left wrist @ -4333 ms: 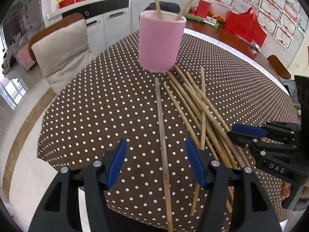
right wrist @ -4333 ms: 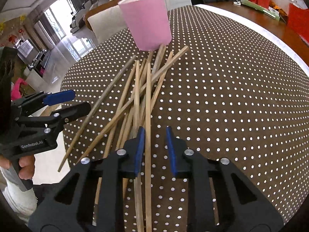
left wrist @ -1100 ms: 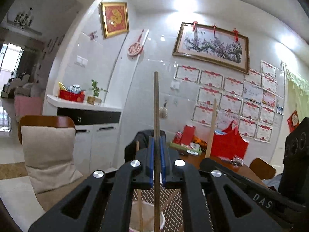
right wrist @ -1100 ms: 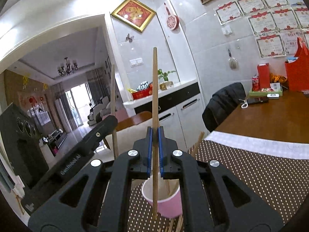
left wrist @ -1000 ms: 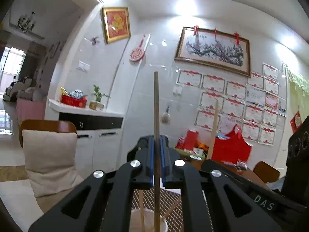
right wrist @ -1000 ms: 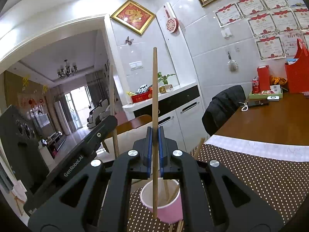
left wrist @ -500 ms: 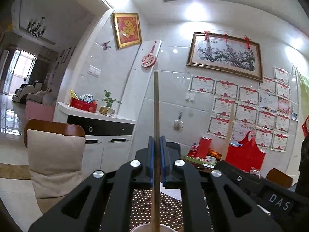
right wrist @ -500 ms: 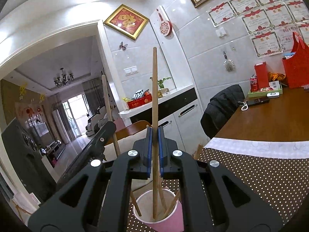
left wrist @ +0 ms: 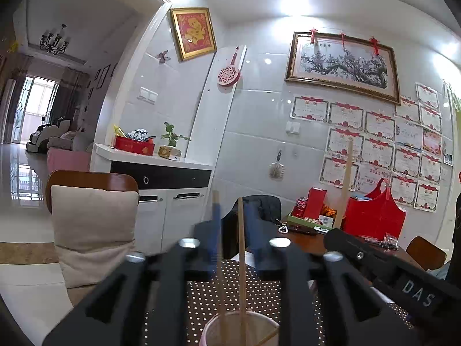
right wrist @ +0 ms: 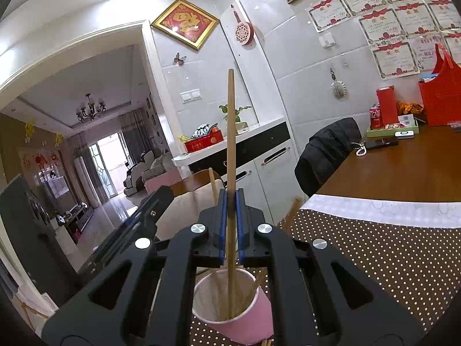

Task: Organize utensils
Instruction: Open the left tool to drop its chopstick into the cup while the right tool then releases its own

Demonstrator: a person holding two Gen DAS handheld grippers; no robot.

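Opening, the left hand-held gripper (left wrist: 232,230) frees a chopstick (left wrist: 241,262) standing in the cup (right wrist: 245,321); the right hand-held gripper (right wrist: 229,225) pinches another stick (right wrist: 230,150).

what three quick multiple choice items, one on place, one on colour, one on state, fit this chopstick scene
1. Where is the lower end of the chopstick in the right gripper?
A. inside the cup
B. flat on the table
C. on the chair

2. What colour is the cup outside?
A. blue
B. pink
C. green

3. How does the right gripper stand?
A. wide open, empty
B. shut on the chopstick
C. out of view

Answers: 1 A, the stick runs down past the rim; 2 B, its wall is pink; 3 B, both blue pads press the stick.
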